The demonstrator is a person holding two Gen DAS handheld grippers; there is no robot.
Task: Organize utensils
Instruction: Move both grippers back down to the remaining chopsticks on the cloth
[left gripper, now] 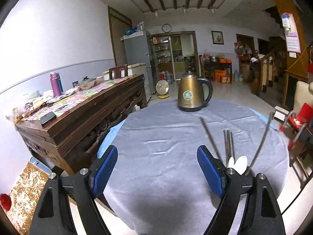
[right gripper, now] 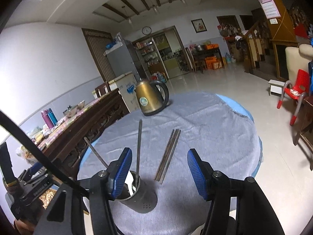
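A round table with a grey cloth [left gripper: 166, 156] [right gripper: 205, 127] holds the utensils. A metal holder cup [right gripper: 140, 197] stands near the table's front edge, with two long metal utensils [right gripper: 138, 146] and a white spoon [right gripper: 129, 180] in it. Several metal chopsticks [right gripper: 168, 154] lie loose on the cloth to its right. In the left wrist view the utensils [left gripper: 211, 137] and white spoon [left gripper: 241, 163] show behind the right finger [left gripper: 210, 170]. My left gripper [left gripper: 157, 168] is open and empty. My right gripper [right gripper: 159, 172] is open and empty, just above the cup and chopsticks.
A gold electric kettle [left gripper: 193, 94] [right gripper: 150, 98] stands at the far side of the table. A long dark wooden sideboard [left gripper: 78, 117] with bottles and clutter runs along the left. A red child's chair [right gripper: 297, 92] stands at right.
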